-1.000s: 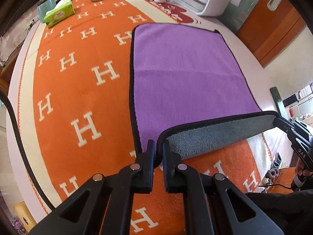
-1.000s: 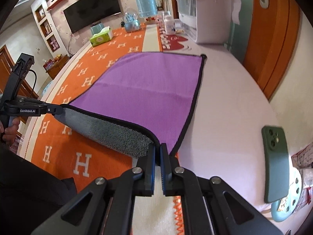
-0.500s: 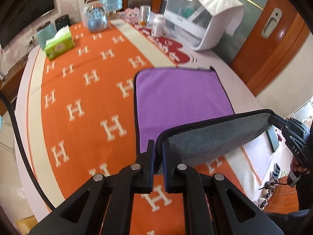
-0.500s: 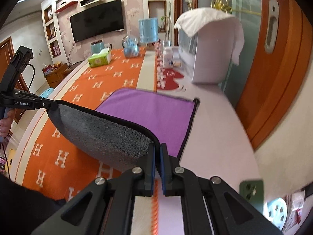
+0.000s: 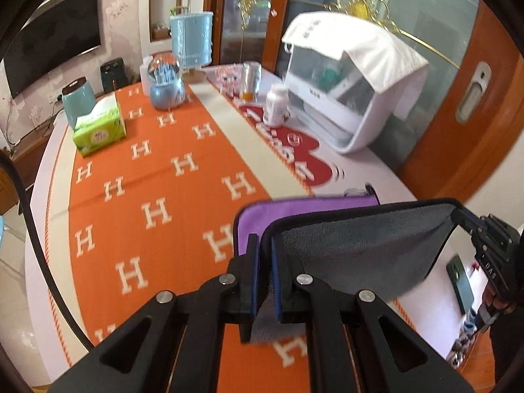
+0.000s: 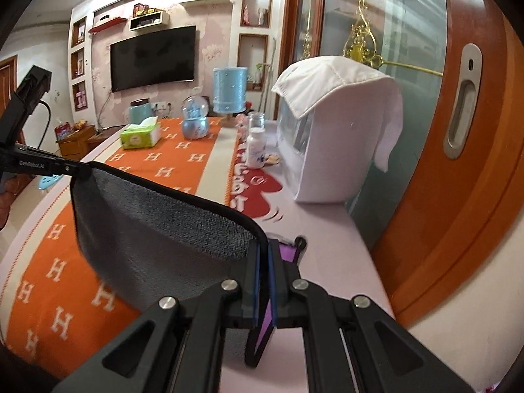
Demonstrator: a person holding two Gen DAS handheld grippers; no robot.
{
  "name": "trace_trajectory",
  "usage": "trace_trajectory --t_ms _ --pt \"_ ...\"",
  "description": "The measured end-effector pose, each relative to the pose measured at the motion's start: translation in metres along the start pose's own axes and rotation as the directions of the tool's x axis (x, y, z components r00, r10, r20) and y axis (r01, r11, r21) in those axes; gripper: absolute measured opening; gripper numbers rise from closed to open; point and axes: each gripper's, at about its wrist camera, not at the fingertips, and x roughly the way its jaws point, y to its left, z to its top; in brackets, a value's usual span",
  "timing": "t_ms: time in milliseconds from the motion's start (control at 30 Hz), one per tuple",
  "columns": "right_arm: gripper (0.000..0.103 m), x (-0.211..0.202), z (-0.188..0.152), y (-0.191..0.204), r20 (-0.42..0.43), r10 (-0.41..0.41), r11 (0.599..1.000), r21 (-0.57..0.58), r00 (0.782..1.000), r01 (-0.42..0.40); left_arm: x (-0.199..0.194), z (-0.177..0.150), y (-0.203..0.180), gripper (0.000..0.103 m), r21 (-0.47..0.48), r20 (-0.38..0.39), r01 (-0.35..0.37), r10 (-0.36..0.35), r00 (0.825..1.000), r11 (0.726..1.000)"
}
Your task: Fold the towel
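The towel is purple on one face and grey on the other, with a black hem. My left gripper is shut on one near corner. My right gripper is shut on the other near corner and also shows at the right of the left wrist view. The near edge hangs lifted between them, grey side facing me. A strip of the purple face still lies on the table beyond, its far corner showing past my right fingers.
An orange H-pattern runner covers the table. At the far end stand a green tissue box, a snow globe, a white pill bottle and a white appliance. A green phone lies at the right.
Both grippers have lifted the near edge higher and carried it forward over the towel. Much less purple shows now, and the views tilt up toward the far end of the table.
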Motion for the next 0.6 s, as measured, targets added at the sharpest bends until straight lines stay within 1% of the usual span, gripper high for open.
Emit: trace_trajectory --t_ms 133,300,367,500,600 --pt "0.004 0.021 0.005 -0.002 0.037 -0.054 0.998 -0.026 0.998 0.055 0.016 0.011 0.001 0.005 -0.006 0.049 -0.008 0.009 0.999 1.0" --pt "0.004 0.048 0.004 0.0 0.064 -0.136 0.988 -0.061 0.989 0.14 0.04 0.019 0.005 0.005 -0.045 0.082 -0.005 0.008 0.997 0.999" --pt "0.004 0.059 0.004 -0.001 0.065 -0.149 0.986 -0.06 0.987 0.153 0.052 0.02 0.007 0.005 -0.051 0.08 0.001 0.003 0.997 0.999" --pt "0.004 0.074 0.003 -0.002 0.065 -0.161 0.984 -0.06 0.985 0.165 0.07 0.021 0.012 0.005 -0.066 0.07 -0.021 0.026 0.997 0.998" --pt "0.008 0.08 0.002 -0.001 0.064 -0.172 0.982 -0.065 0.983 0.176 0.078 0.02 0.018 0.006 -0.093 0.067 -0.014 0.02 0.998 0.996"
